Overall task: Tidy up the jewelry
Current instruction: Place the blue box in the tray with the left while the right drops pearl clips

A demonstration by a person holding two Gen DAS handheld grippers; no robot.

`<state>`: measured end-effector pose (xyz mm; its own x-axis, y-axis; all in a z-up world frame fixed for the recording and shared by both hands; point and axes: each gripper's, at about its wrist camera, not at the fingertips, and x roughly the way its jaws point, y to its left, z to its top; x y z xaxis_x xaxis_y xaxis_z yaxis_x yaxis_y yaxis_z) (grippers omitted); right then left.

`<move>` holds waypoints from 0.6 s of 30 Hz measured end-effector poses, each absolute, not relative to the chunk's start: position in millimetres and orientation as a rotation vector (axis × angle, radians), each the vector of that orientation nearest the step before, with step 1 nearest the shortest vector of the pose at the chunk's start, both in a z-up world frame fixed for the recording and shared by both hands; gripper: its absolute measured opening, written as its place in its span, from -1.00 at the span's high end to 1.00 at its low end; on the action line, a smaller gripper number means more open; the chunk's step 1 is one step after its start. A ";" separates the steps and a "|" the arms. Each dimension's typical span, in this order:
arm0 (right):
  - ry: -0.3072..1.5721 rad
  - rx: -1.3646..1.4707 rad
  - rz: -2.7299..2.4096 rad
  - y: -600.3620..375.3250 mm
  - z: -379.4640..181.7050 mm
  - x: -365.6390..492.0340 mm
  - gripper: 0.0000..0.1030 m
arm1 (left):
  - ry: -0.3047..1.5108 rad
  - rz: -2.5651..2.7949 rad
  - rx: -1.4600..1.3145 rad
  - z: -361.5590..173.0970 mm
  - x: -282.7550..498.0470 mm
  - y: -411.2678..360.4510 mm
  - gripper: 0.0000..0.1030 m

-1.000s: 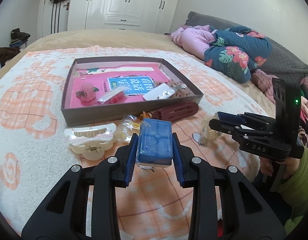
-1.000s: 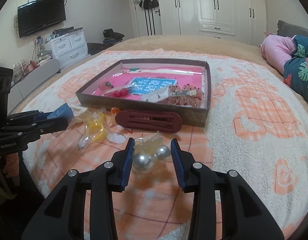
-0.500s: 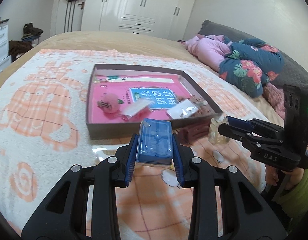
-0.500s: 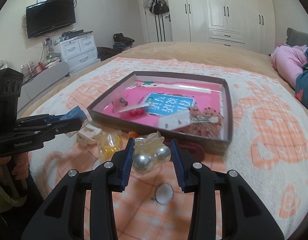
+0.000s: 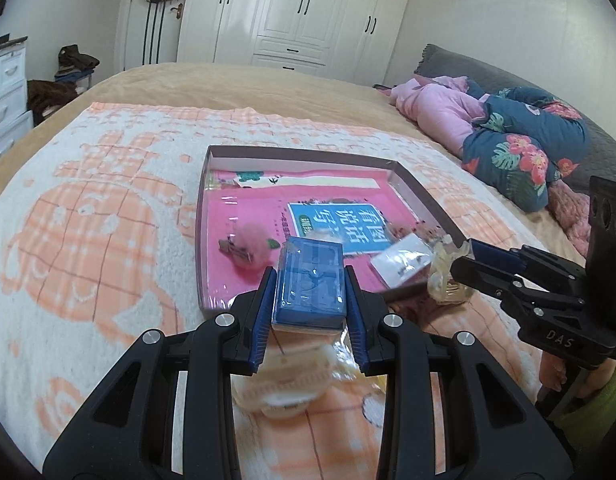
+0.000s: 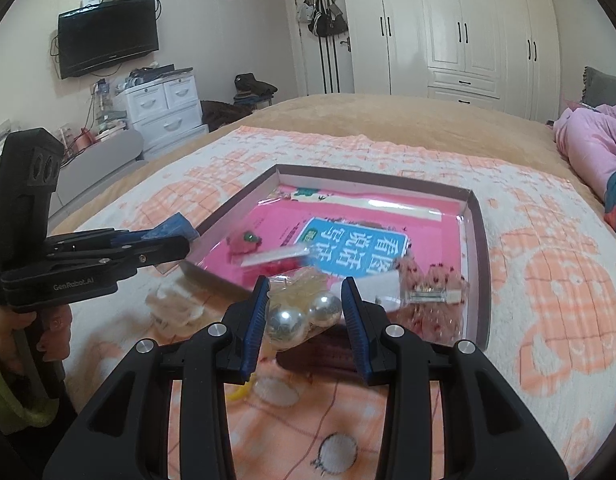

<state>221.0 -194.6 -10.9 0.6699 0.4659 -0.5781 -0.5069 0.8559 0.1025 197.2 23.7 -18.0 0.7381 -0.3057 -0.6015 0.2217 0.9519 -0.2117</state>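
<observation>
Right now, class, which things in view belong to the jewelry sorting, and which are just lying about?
Belongs to the job:
blue box in left gripper
bagged silver balls in right gripper
shallow tray
pink hair clip

Lying about:
pink clothes
floral quilt
television

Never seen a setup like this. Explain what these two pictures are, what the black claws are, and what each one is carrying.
No robot here: a person holds a two-finger gripper in each hand, and each carries a fisheye camera looking along its fingers. One picture is from the left gripper, the other from the right gripper; each also shows the other from the side. The left is shut on a small blue box. The right is shut on a clear bag of silver balls. Ahead, on a peach-and-white blanket, lies a shallow tray lined pink, with small accessories inside. A few loose pieces lie before it.
</observation>
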 end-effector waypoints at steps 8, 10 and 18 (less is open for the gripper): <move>0.627 -0.070 0.525 -195.9 -7.9 238.6 0.32 | 0.683 -0.278 -0.120 -18.3 221.8 23.1 0.52; 0.627 -0.071 0.517 -196.9 -8.1 243.2 0.32 | 0.682 -0.277 -0.117 -18.3 227.3 21.8 0.52; 0.639 -0.069 0.469 -204.4 -11.2 266.2 0.32 | 0.689 -0.279 -0.106 -20.7 247.3 15.5 0.52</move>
<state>266.2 -204.4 -11.2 0.7025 0.3999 -0.5887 -0.4418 0.8936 0.0799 247.3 15.5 -20.7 0.7366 -0.2880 -0.6119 0.2184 0.9576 -0.1877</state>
